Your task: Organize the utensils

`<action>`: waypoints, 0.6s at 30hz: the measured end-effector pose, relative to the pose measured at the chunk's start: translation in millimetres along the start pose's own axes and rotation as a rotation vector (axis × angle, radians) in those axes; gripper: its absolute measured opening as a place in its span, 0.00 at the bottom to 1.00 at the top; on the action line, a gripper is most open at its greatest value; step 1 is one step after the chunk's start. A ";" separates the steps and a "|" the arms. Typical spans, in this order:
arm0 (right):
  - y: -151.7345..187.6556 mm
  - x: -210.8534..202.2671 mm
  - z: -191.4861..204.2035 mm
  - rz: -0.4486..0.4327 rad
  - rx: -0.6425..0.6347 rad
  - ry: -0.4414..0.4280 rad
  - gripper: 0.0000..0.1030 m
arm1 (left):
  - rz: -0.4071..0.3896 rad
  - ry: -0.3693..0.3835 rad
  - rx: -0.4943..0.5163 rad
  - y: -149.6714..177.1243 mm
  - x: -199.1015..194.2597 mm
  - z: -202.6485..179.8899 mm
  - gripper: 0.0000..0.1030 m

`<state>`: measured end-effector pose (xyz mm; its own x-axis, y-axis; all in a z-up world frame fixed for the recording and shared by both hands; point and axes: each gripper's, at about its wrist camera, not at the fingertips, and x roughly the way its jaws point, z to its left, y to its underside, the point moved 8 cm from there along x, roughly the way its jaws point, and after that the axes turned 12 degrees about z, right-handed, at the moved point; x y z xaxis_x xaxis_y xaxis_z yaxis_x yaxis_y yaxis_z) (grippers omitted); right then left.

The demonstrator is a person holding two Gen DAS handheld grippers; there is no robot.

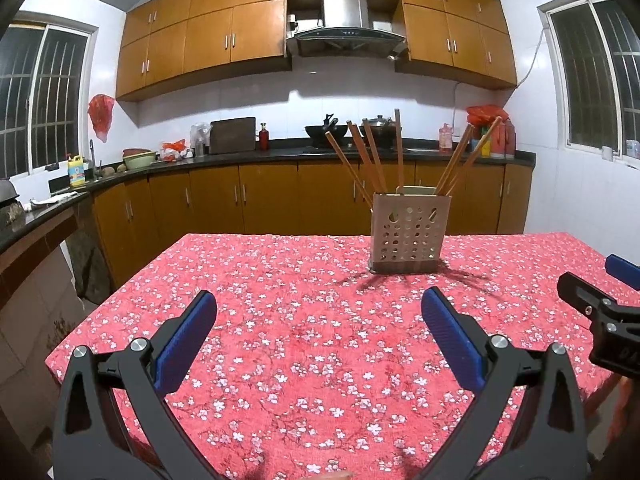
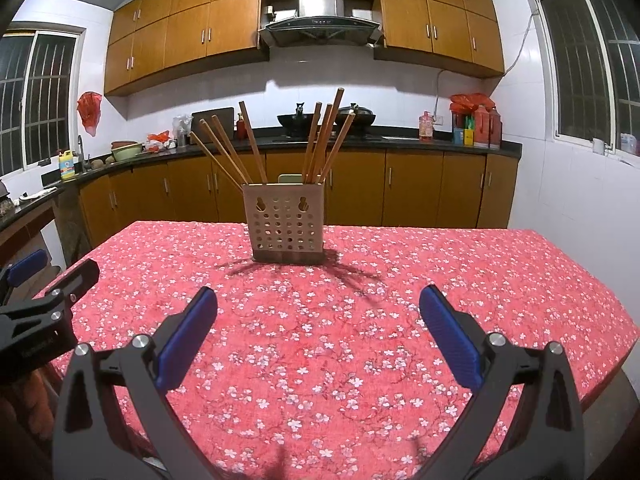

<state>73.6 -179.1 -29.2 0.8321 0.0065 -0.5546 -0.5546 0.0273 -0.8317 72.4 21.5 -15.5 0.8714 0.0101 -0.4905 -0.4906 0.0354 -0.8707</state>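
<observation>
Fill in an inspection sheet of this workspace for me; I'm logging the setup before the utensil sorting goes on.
Surface: table under a red floral tablecloth.
Job's things: perforated utensil holder stands upright on the cloth, wooden chopsticks fanned out inside it.
Clutter: nothing seen on the cloth.
Grippers: left tongs open, empty; right tongs open, empty; both short of the holder.
Cables: a wall cord under the cabinets.
Surroundings: kitchen counter with woks and bottles, range hood, barred windows.

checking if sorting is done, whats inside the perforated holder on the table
Wooden chopsticks stand inside the perforated holder, fanned left and right in two bunches. Their lower ends are hidden behind its wall, so whether anything else lies inside cannot be told.
</observation>
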 end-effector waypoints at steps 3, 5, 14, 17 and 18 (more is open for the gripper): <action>0.8 1.5 -0.8 0.005 0.004 0.003 0.96 | 0.006 0.002 0.000 1.1 1.3 -0.6 0.98; 1.1 2.2 -2.0 0.008 0.007 0.003 0.96 | 0.008 0.002 0.000 1.9 1.7 -1.3 0.98; 1.3 2.8 -2.5 0.016 0.010 0.002 0.96 | 0.017 0.006 0.001 2.8 3.7 -4.9 0.98; 1.4 2.9 -2.4 0.016 0.010 0.001 0.96 | 0.017 0.006 0.002 2.7 3.6 -5.1 0.98; 1.4 2.8 -2.2 0.016 0.010 0.002 0.96 | 0.017 0.006 0.002 2.7 3.6 -5.2 0.98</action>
<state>75.1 -181.3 -32.0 0.8229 0.0055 -0.5682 -0.5680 0.0373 -0.8222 74.2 16.4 -19.8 0.8630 0.0047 -0.5052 -0.5050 0.0370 -0.8623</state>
